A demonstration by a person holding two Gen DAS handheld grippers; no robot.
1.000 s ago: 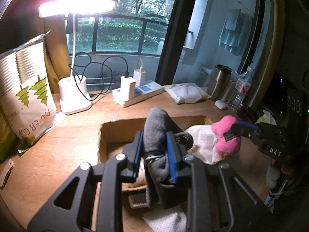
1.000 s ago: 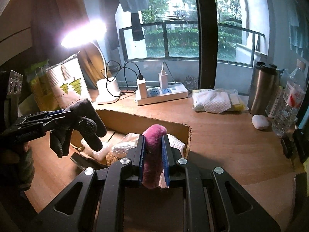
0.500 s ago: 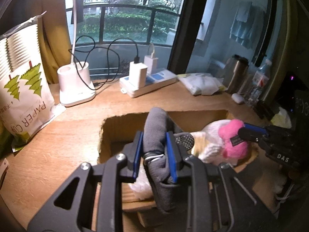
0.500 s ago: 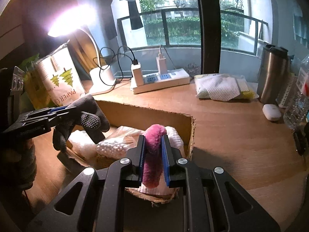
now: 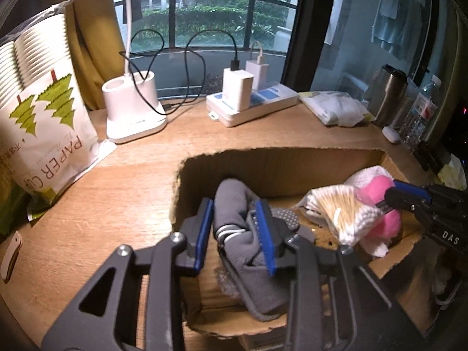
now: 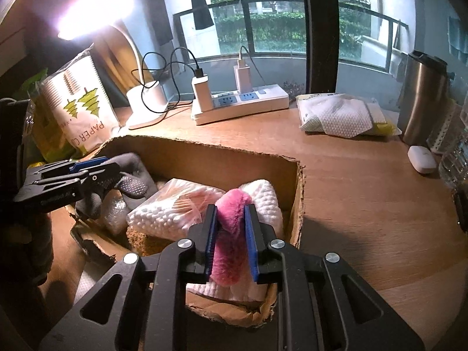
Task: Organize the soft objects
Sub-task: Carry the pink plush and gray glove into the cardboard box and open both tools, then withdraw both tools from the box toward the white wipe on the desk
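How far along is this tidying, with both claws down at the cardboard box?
Done: a bag of cotton swabs already lies in the cardboard box. In hand: the left gripper, jaws opening, has the grey glove between them inside the box; the right gripper clamps the pink plush over it. Left: letting both go.
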